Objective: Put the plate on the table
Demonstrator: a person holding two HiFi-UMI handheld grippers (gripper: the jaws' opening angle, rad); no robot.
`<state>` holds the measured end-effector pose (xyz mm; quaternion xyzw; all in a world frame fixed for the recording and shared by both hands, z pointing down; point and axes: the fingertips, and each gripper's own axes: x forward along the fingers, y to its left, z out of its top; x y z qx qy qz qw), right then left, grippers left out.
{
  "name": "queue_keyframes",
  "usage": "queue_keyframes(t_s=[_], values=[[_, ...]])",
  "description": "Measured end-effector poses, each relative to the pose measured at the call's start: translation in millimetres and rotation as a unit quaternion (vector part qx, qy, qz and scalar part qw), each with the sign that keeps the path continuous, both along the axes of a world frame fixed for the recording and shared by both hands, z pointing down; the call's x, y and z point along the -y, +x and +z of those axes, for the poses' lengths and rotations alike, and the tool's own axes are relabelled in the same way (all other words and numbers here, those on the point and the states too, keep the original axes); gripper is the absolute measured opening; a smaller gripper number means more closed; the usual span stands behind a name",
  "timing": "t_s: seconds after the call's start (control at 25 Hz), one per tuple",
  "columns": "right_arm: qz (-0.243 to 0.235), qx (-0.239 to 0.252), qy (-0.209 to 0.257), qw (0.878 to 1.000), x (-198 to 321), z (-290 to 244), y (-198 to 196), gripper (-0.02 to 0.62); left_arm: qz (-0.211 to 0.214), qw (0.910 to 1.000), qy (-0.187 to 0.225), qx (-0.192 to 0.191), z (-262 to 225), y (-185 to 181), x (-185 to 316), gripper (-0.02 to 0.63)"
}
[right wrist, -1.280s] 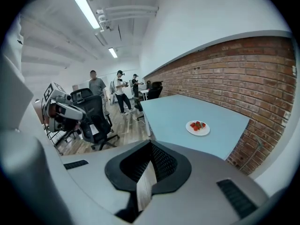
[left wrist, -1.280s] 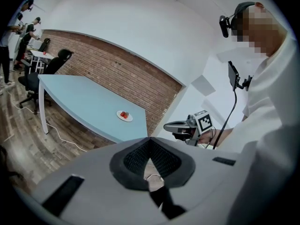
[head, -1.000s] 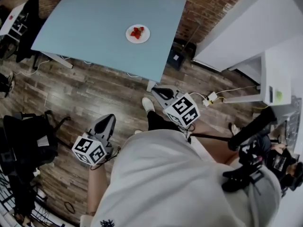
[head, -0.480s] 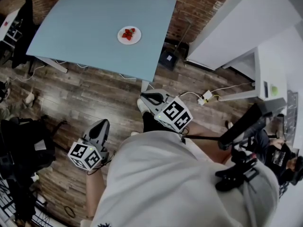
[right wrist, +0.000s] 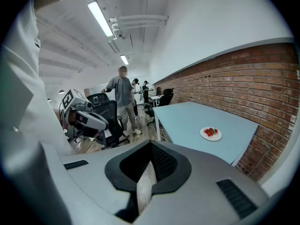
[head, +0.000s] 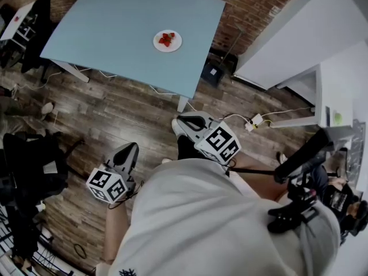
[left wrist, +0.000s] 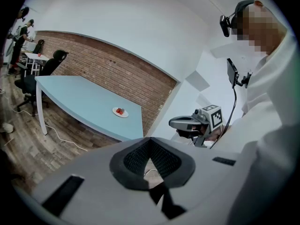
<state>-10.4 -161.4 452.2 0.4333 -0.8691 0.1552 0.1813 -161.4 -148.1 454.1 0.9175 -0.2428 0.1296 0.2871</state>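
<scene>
Left claw [head: 129, 148] is closed, its jaws meeting at the tips with nothing between them, and you hold it low over the wood floor [head: 115, 117]. Your right claw [head: 185, 119] is likewise closed and empty, just short of the bench's near corner.

Well ahead of both claws, the white plate [head: 157, 43] already sits on the light-blue bench [head: 103, 22], carrying strawberries [head: 167, 38]. It lies toward the right-hand end of the top, inside every edge, with bare surface all round it.

Between your claws and the bench's near edge you have an open strip of floor. Ahead and to the right of the right claw, by the brick wall [head: 253, 4], a black box [head: 211, 72] and a white power strip [head: 253, 121] lie on the floor with their cables. Off to the left of the left claw stands a dark office chair [head: 29, 171]. Past the bench's far end, in the right gripper view, a person [right wrist: 123, 97] stands on the floor.
</scene>
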Motion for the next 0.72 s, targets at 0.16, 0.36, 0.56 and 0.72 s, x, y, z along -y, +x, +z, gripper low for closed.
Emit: queue_keyframes(t_s=[0.16,0.36,0.56,0.72], values=[[-0.004,-0.002,-0.003,1.000,-3.2,6.0,-0.7,0.006,-0.004,1.0000,-0.002,0.005,-2.7,-2.4,-0.3,0.000],[-0.006,0.001,0.000,1.000,-1.4,1.3,-3.0,0.006,-0.005,0.9999,-0.005,0.007,-3.3,-2.5,-2.0,0.000],[-0.008,-0.001,-0.001,1.000,0.9,2.1,-2.6,0.006,-0.005,1.0000,-0.007,0.002,-0.7,-1.7,-2.0,0.000],[-0.007,-0.003,-0.002,1.000,6.2,4.6,1.4,0.006,-0.002,0.9999,-0.005,-0.009,6.2,0.5,2.5,0.000]])
